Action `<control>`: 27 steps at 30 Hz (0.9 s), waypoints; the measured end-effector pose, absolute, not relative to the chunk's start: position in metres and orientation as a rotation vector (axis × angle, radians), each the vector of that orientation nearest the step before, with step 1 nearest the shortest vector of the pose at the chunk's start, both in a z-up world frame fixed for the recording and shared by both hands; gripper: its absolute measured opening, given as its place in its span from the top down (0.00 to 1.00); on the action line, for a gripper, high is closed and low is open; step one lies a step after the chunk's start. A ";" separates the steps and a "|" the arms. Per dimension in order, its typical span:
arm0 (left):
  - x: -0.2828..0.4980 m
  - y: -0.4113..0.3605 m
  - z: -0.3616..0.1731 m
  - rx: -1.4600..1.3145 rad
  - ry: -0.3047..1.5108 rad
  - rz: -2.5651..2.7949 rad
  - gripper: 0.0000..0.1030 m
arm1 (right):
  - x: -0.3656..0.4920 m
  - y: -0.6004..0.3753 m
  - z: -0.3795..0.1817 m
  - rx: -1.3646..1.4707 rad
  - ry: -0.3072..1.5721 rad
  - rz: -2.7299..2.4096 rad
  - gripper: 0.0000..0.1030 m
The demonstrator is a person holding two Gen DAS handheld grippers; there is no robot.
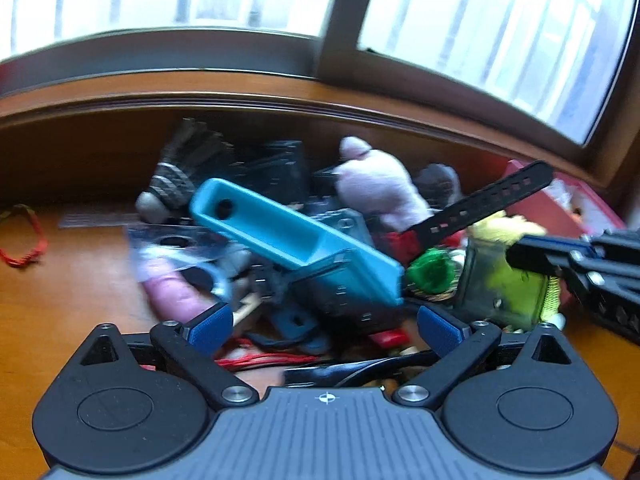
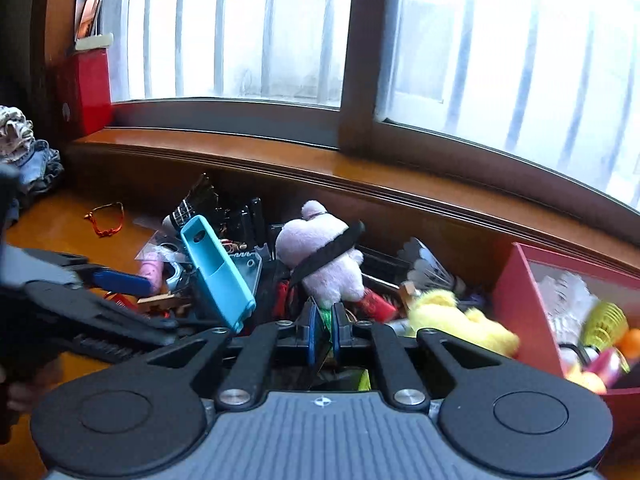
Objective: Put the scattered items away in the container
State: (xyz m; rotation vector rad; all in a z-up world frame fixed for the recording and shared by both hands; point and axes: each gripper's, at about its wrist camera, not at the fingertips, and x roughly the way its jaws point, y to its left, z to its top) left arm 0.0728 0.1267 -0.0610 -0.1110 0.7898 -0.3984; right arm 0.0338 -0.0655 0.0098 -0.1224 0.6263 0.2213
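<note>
Teal case lying diagonally atop clutter, open end up-left, left tool released, right tool grasping green item.

**Clutter heaped on the wooden top, red container at the right**

A pile of small items is seen on the wooden top below the window. A turquoise silicone sleeve is propped tilted on the heap, open face up. A pale pink plush toy is set upright behind it, crossed by a black perforated strap. A yellow plush lies just beside the red container, in which shuttlecocks and bright small things are already held. A red cord bracelet lies apart at the left.
</note>
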 end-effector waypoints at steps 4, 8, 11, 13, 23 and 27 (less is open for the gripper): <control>0.080 0.124 -0.070 -0.165 0.800 -0.429 0.20 | 0.010 -0.073 0.015 -0.110 0.644 0.221 0.93; 0.091 0.123 -0.079 -0.215 0.810 -0.449 0.39 | -0.011 -0.075 0.009 -0.106 0.683 0.218 0.95; 0.092 0.119 -0.079 -0.200 0.799 -0.455 0.44 | -0.020 -0.078 -0.002 -0.079 0.723 0.205 0.95; 0.089 0.116 -0.076 -0.168 0.784 -0.464 0.49 | -0.021 -0.081 -0.011 -0.064 0.753 0.193 0.95; 0.059 0.111 -0.056 -0.033 0.711 -0.487 0.53 | -0.018 -0.078 -0.030 -0.045 0.829 0.204 0.48; 0.054 0.114 -0.053 -0.040 0.712 -0.487 0.53 | -0.017 -0.073 -0.035 -0.064 0.885 0.205 0.36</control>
